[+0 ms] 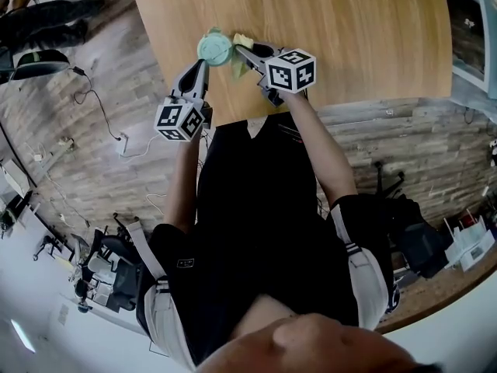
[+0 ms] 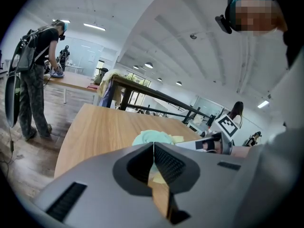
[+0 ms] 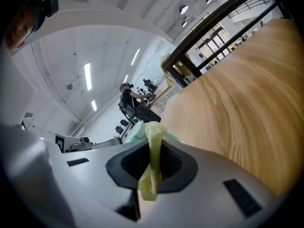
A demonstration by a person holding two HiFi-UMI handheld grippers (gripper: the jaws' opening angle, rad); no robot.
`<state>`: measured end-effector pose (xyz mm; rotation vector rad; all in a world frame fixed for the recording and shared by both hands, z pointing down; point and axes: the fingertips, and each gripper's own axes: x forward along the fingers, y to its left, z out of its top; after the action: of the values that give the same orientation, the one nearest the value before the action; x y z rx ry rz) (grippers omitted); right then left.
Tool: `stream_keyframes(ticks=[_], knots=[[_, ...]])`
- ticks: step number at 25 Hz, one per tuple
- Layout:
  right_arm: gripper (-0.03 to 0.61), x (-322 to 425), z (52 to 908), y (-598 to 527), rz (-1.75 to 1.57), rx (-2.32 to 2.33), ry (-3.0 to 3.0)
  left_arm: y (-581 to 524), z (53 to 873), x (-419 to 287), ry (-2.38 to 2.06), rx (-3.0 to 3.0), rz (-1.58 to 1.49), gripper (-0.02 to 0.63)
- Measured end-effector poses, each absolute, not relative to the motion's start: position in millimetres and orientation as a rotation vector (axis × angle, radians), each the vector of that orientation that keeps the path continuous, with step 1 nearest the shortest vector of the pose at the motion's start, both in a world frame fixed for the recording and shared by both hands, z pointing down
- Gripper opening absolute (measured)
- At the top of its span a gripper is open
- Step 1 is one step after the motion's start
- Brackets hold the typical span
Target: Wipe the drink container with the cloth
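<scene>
A pale green drink container [image 1: 214,49] stands near the front edge of the wooden table [image 1: 349,37]. A yellow cloth [image 1: 240,59] lies against its right side, and my right gripper [image 1: 241,50] is shut on it. In the right gripper view the cloth [image 3: 153,151] hangs pinched between the jaws, with the container [image 3: 134,131] just behind. My left gripper [image 1: 203,64] points at the container's near-left side. Its jaws meet at the tips [image 2: 153,145] with nothing seen between them, and the container [image 2: 151,137] sits right beyond.
The table's front edge [image 1: 233,120] runs just under both grippers, close to the person's body. Cables [image 1: 101,107] lie on the floor at left. A standing person [image 2: 33,75] works at another table [image 2: 76,82] far off.
</scene>
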<state>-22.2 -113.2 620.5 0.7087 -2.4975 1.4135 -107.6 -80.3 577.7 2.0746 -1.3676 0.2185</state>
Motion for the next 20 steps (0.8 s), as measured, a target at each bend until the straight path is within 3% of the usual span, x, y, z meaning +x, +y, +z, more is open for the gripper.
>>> stream_keyframes(ticks=[20], knots=[[0.048,-49,719,-128,1.59,0.495,-2.218,-81,576,-117,-1.402,2.021,0.219,0.025]])
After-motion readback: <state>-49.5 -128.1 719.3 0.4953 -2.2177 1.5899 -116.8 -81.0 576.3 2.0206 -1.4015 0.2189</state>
